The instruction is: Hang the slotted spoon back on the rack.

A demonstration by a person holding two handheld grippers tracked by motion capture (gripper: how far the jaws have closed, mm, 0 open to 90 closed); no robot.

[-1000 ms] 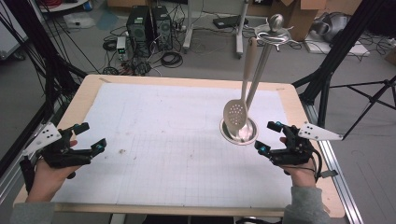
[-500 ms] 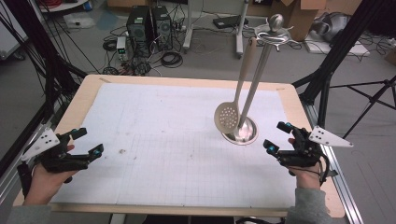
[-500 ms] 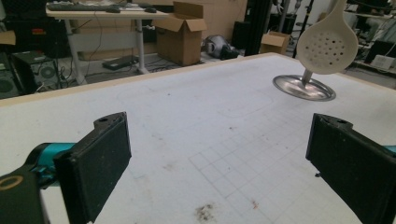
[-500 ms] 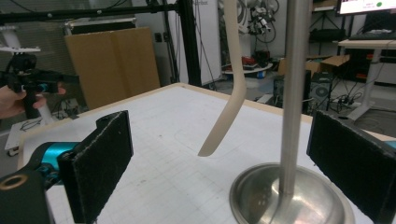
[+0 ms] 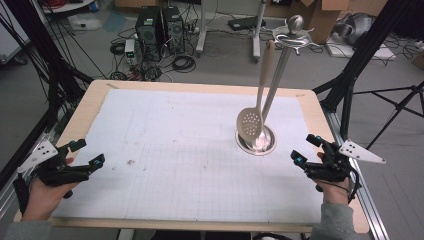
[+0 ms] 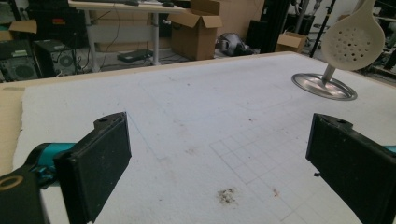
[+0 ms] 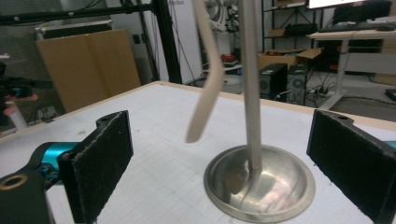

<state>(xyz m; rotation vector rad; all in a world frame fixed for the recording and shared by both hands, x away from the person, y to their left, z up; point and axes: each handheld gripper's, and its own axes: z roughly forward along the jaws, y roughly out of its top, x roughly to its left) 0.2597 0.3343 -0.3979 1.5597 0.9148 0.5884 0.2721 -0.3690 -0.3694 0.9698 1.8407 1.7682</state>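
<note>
My left gripper [image 5: 86, 152] and right gripper [image 5: 306, 149] both sit released near the table's [image 5: 200, 87] front corners, grasping nothing. The slotted spoon [image 5: 251, 121] hangs from the metal stand [image 5: 270, 95], just beyond my right gripper.

The high view looks forward and down over the whole table [image 5: 90, 107]. Each gripper view sits low and close above the mat, and all three share the metal stand [image 5: 256, 141] [image 6: 324, 85] [image 7: 259, 184].

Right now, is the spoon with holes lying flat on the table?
No, the slotted spoon hangs from the top of the metal stand, its bowl clear of the white mat.
</note>
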